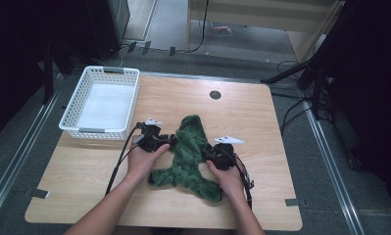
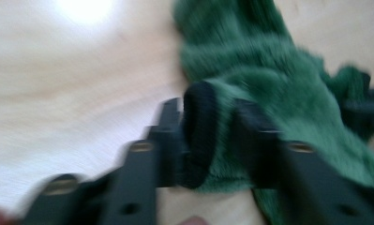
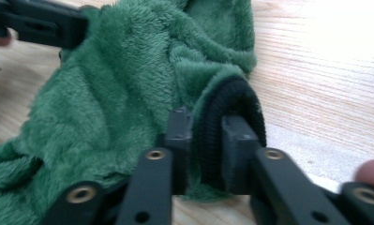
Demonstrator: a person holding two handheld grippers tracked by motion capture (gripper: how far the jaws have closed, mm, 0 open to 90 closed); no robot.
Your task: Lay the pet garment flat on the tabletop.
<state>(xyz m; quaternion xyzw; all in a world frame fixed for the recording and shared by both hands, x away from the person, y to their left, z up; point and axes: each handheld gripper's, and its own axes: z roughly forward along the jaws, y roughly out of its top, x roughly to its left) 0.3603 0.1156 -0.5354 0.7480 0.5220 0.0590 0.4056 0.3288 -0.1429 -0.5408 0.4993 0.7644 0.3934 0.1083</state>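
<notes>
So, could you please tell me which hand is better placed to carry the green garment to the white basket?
Probably left. Both tongs grip the green garment's black trim, but the left tongs are nearer the white basket than the right tongs.

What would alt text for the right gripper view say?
The right gripper pinches the black ribbed hem of a fuzzy green garment lying crumpled on a light wooden table.

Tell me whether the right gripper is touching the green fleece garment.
Touching. In the right gripper view, the right gripper has both jaws pressed against the black ribbed edge of the green fleece garment, pinching a fold with no gap.
</notes>
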